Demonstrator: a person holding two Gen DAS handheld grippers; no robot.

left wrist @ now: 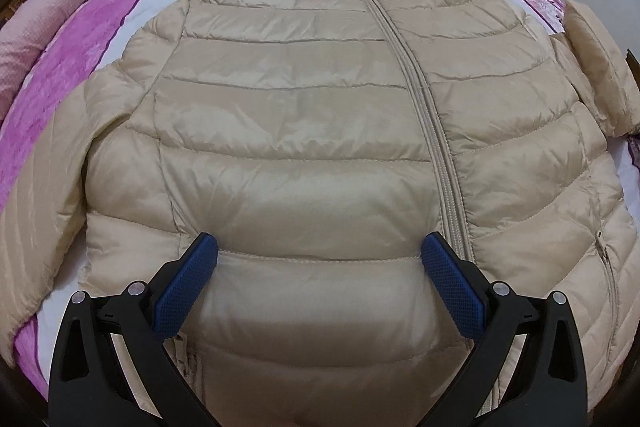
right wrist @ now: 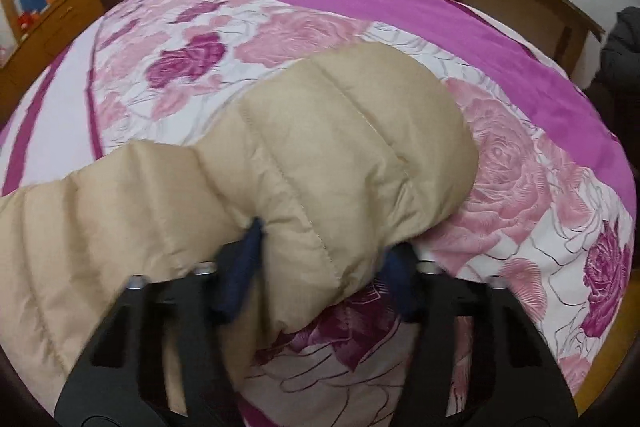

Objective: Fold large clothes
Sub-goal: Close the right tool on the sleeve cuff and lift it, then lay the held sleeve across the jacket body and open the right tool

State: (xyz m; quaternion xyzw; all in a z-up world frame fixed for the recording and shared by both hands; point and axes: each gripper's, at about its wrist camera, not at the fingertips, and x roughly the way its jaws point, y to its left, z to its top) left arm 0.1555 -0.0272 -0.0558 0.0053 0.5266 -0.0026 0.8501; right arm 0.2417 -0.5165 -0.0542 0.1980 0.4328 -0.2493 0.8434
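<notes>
A beige puffer jacket (left wrist: 296,131) lies zipped on the floral bedspread (right wrist: 320,27). Left gripper (left wrist: 320,259) jaws spread above its hem. The blurred right gripper (right wrist: 320,267) pinches its sleeve (right wrist: 340,155), pads half hidden

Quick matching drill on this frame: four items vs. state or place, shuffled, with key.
1. left hand-held gripper
2. right hand-held gripper
3. zipper
4. pink blanket

A. closed up to the collar
B. rolled along the bed's edge
C. open above the jacket hem
D. holding the sleeve

Pairs: 1-C, 2-D, 3-A, 4-B
</notes>
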